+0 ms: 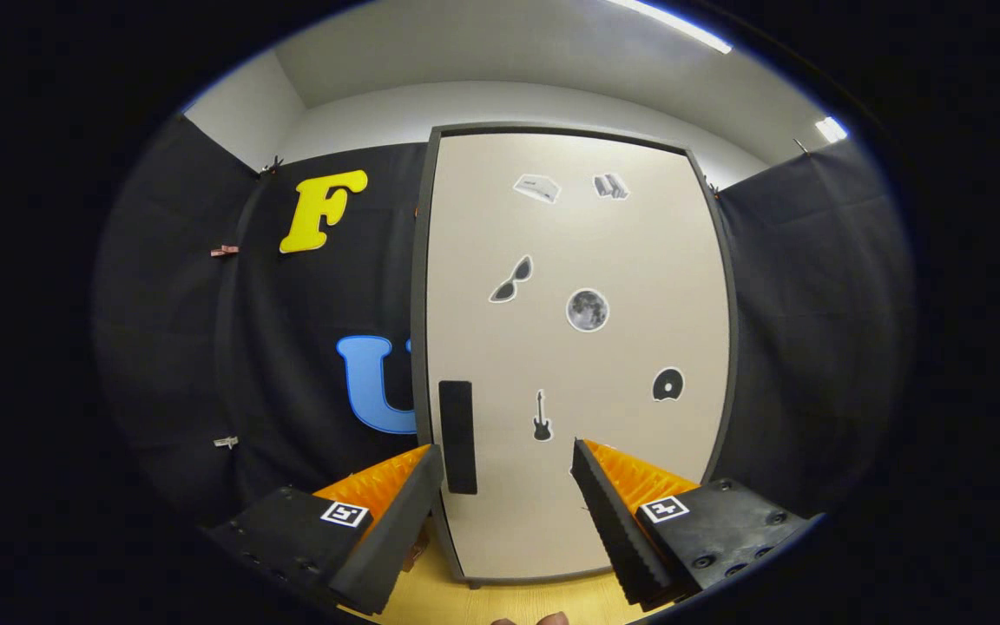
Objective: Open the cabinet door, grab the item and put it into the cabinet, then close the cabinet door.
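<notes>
A tall cabinet (578, 260) with a pale door in a dark frame stands straight ahead, and its door is closed. Several small stickers dot the door. A dark vertical handle (457, 436) sits low near the door's left edge, just ahead of my left finger. My gripper (509, 460) is open, with nothing between its fingers; the lower part of the door shows through the gap. The left fingertip (424, 473) is close beside the handle and the right fingertip (591, 473) lies over the door's lower middle.
The cabinet stands on a light wooden surface (535, 599). Black cloth walls hang to the left and right of the cabinet, with small clips on the left cloth. A fingertip of a person's hand (552, 618) shows below the gripper.
</notes>
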